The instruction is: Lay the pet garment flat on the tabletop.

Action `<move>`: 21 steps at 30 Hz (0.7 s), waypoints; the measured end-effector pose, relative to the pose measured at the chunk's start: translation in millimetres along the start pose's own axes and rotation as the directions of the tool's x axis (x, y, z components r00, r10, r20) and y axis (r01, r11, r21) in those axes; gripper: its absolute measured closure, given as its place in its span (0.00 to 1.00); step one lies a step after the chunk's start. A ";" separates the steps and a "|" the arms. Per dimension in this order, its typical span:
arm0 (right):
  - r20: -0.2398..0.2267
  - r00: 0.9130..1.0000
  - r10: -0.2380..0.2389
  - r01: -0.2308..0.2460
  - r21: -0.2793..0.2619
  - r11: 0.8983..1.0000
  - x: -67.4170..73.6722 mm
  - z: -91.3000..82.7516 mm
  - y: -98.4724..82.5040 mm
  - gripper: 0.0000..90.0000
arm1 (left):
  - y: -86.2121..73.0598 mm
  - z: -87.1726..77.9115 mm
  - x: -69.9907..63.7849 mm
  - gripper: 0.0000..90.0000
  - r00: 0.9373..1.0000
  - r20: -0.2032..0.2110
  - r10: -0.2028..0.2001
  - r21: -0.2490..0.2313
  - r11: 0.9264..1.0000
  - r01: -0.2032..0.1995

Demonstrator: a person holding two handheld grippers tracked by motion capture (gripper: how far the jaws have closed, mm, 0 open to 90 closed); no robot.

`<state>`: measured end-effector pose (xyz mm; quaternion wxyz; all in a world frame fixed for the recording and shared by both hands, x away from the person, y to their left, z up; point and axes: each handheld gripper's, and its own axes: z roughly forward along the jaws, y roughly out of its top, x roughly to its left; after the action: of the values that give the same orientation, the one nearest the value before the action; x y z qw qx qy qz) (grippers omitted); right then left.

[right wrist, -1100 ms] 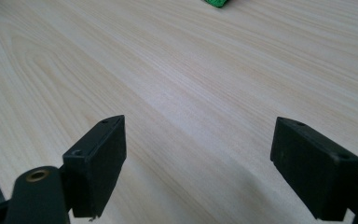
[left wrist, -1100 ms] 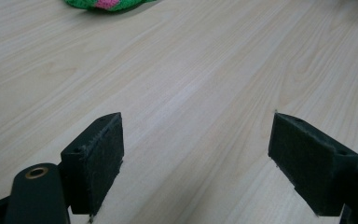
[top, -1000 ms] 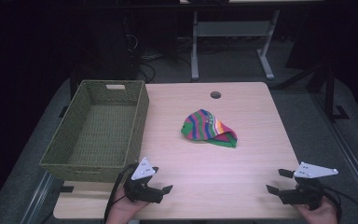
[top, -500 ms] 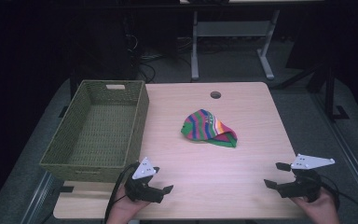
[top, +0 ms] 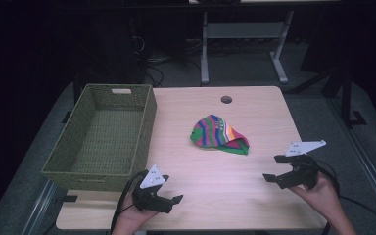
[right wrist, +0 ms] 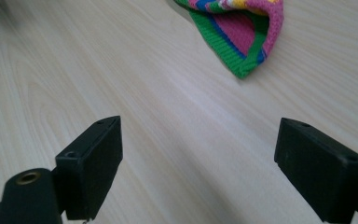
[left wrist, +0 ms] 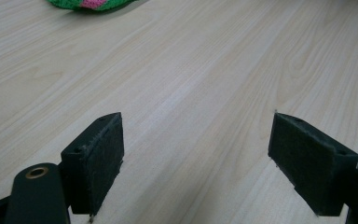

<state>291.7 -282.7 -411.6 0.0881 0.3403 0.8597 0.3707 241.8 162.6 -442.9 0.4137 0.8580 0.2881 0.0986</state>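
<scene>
**Two tools wait at the near edge, hat lies mid-table**

We see a pale wooden table (top: 186,196) in a dark room, with desk legs and cables on the floor behind it. Nearest us, the left tool (top: 169,201) sits low by the near edge with its jaws spread wide and nothing between them; we judge it parked there to leave the middle free. The right tool (top: 273,169) is lifted a little at the right side, jaws also wide and empty, and angled toward the centre, which we read as a lead-in to a reach. Farther on, apart from both tools, the striped hat (top: 219,134) lies crumpled and flat, its green hem turned toward the right tool. At the left, the basket (top: 149,117) stands open-topped, probably where the hat belongs.
</scene>
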 end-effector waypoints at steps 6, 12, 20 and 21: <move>-0.012 1.000 -0.016 0.017 0.058 0.998 -7.8 11.2 33.5 0.16 | 0.1 0.5 1.1 0.20 1.000 -0.004 0.006 -0.003 1.000 -0.006; -0.031 0.999 -0.033 0.036 0.094 0.995 -15.1 25.7 56.5 0.16 | -0.4 -0.7 2.1 0.20 1.000 -0.006 -0.009 -0.006 1.000 0.009; -0.048 0.999 -0.023 0.030 0.141 0.990 -25.0 44.2 75.0 0.16 | 0.3 0.0 0.5 0.20 1.000 -0.010 -0.005 -0.007 1.000 0.005; -0.047 0.999 -0.023 0.029 0.140 0.990 -25.2 45.4 76.9 0.16 | 0.1 -0.4 1.1 0.20 1.000 -0.013 0.000 -0.006 1.000 0.000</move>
<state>369.0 -235.0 -392.8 0.0490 0.3259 0.8898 0.3158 242.6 163.4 -442.6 0.4143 0.8562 0.2903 0.1050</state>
